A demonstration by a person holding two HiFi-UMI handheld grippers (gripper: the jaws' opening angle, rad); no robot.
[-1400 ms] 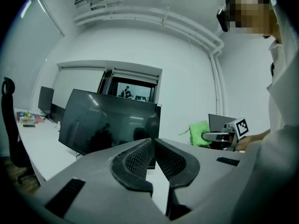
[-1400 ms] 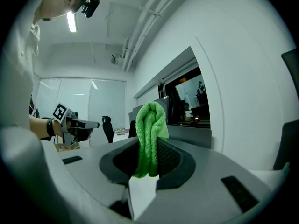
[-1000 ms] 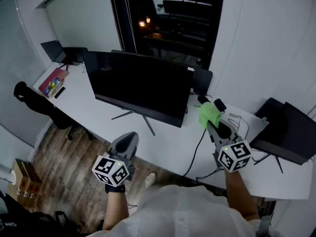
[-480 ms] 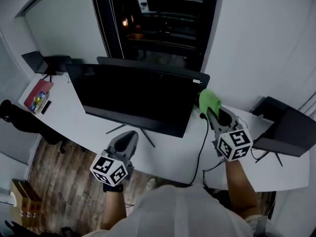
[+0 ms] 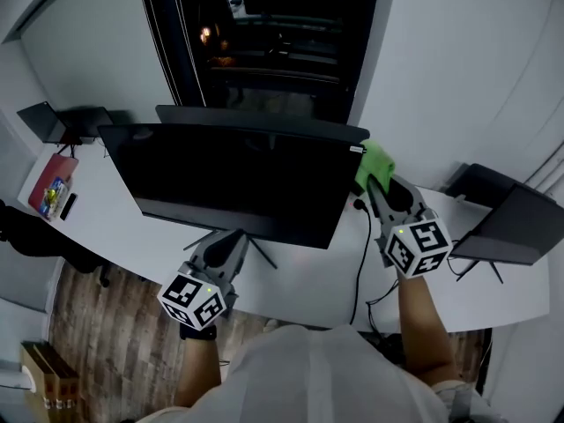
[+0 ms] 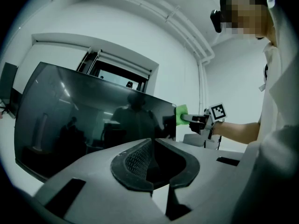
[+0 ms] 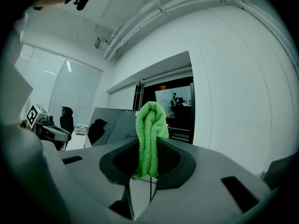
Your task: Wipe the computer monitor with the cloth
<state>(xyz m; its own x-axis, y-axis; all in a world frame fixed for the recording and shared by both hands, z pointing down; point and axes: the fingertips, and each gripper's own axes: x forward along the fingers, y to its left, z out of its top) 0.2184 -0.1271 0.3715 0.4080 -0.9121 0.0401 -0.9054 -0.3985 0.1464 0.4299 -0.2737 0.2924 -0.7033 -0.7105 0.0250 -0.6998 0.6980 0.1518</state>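
Observation:
The big black computer monitor [image 5: 233,179] stands on the white desk [image 5: 300,271], its dark screen also filling the left gripper view [image 6: 84,120]. My right gripper [image 5: 379,185] is shut on a folded green cloth [image 5: 374,164], held up by the monitor's top right corner. In the right gripper view the cloth [image 7: 149,136] sticks up from between the jaws, with the monitor's edge [image 7: 114,122] to its left. My left gripper [image 5: 227,252] hangs low in front of the monitor's stand, jaws shut with nothing in them [image 6: 150,164].
A second dark monitor [image 5: 507,223] sits at the desk's right end. A laptop [image 5: 53,122] and a red book [image 5: 48,188] lie at the far left. Cables [image 5: 361,263] run down the desk. A dark glass doorway [image 5: 264,42] is behind, and an office chair [image 7: 66,118] stands further left.
My right gripper has lifted the green cloth from beside the monitor's lower right up to its top right corner. The head view has shifted closer; the left gripper stays low.

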